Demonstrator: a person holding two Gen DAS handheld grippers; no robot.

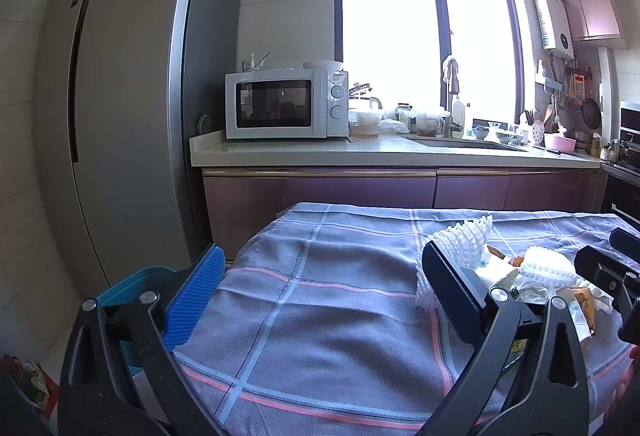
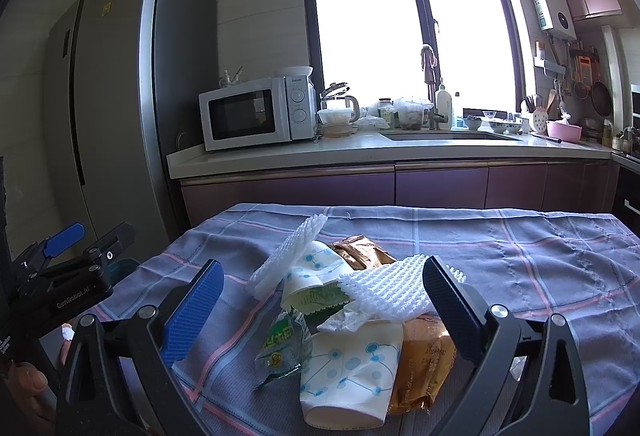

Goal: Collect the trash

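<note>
Right gripper point(image 2: 320, 304) jaws wide apart, empty; trash pile point(image 2: 352, 316) between and just ahead. Left gripper point(image 1: 316, 292) spread wide, empty, pile off its right. Risk: foam net point(image 2: 388, 296) rests loosely on paper cup point(image 2: 352, 368); closing may catch net alone, scattering rest.

On the plaid tablecloth point(image 2: 520, 256), lower middle of the right wrist view, the trash pile counts out as follows. Two white foam fruit nets: one point(image 2: 288, 256) at the pile's upper left, one point(image 2: 384, 288) across its middle. Two paper cups with blue dots: one point(image 2: 352, 368) lying on its side at the bottom, one crushed point(image 2: 316, 268) above it. Two brown wrappers: one point(image 2: 362, 250) at the top, one point(image 2: 424, 360) at lower right. One clear green-printed wrapper point(image 2: 282, 348) at lower left. One crumpled tissue point(image 2: 346, 318) in the centre. One teal bin point(image 1: 132, 284) shows at lower left of the left wrist view.
</note>
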